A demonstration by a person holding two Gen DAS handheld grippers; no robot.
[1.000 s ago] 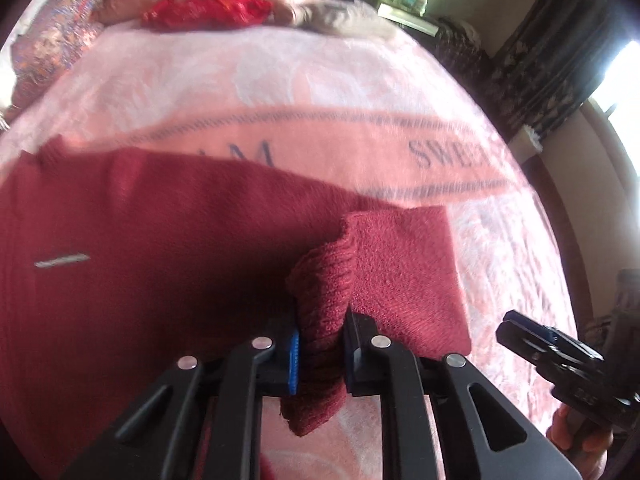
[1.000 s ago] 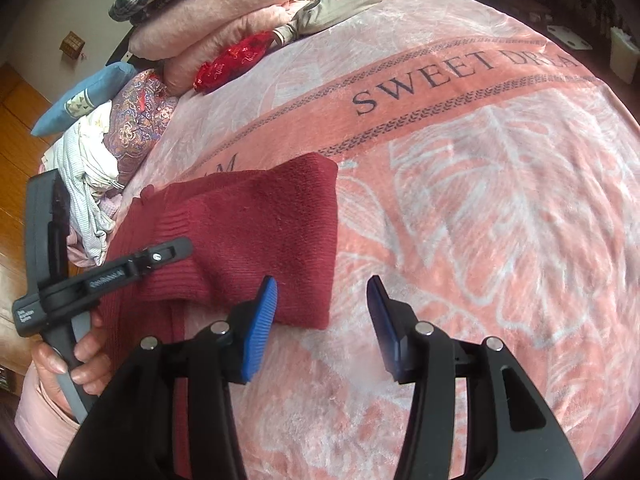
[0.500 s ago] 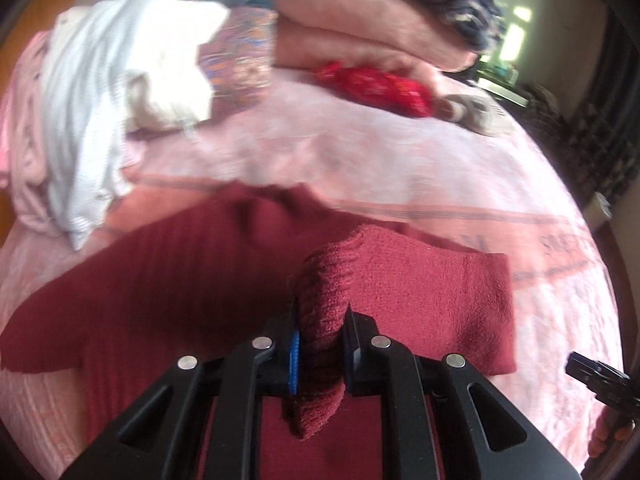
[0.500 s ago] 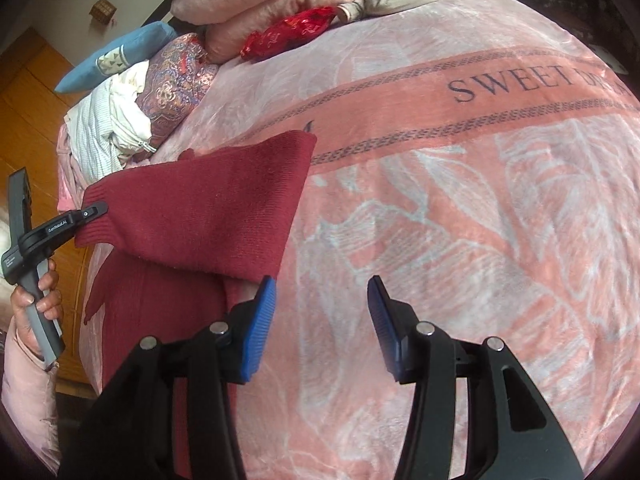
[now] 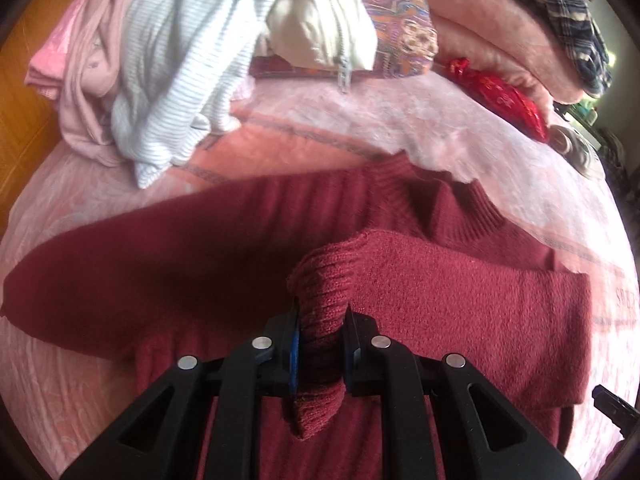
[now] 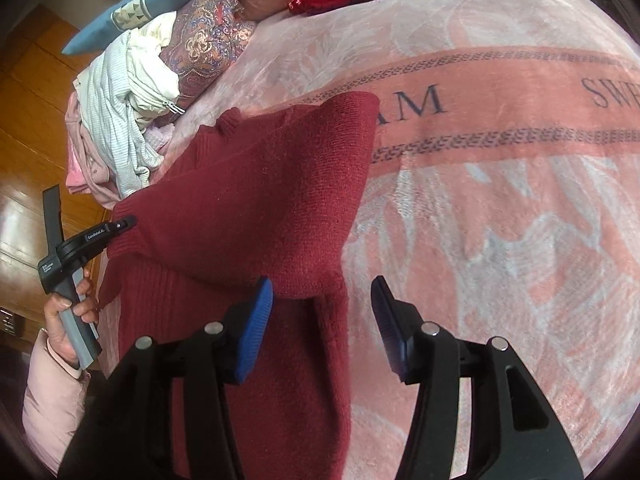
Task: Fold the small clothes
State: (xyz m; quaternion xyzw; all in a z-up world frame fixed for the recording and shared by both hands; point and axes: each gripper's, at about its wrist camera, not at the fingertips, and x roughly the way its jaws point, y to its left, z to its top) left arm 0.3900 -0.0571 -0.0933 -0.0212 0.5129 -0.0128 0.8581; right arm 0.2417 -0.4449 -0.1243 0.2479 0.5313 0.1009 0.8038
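The left gripper (image 5: pixel 322 344) has its fingers clamped on the sweater (image 5: pixel 460 304) cuff, the sleeve drawn across the body on the bed (image 6: pixel 500 208). The right gripper (image 6: pixel 322 320) has been opening, apparently empty, above the sweater's edge.

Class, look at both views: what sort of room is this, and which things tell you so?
Most likely a bedroom. A pink blanket covers a wide bed, pillows are heaped at its far end, and loose clothes lie piled beside them.
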